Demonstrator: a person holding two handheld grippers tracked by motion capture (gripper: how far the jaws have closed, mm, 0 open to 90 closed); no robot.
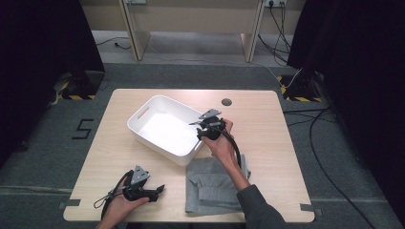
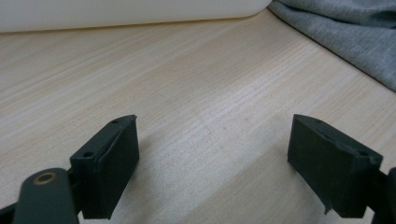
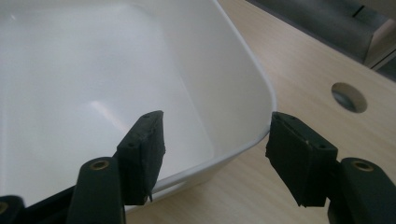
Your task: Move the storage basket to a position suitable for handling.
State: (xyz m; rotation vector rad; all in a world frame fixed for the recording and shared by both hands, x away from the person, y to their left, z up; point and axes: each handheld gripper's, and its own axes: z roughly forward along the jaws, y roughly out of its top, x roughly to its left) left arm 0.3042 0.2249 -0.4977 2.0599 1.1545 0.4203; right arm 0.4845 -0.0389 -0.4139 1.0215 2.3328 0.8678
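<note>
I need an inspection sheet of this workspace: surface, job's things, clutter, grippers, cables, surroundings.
Surface: wooden table, with a round hole near its far edge.
Job's things: white tub, nothing inside; grey cloth folded beside its near corner.
Clutter: nothing seen.
Grippers: right gripper open, jaws on either side of the tub's corner rim, not pressing; left gripper open over bare wood.
Cables: black cable along the right forearm; more on the floor at right.
Surroundings: grey floor, black curtains, wooden frame behind.

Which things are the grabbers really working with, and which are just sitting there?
In the job:
right gripper, open at the rim of the white tub
grey cloth

Just there:
left gripper, open over bare table
table's round hole
</note>
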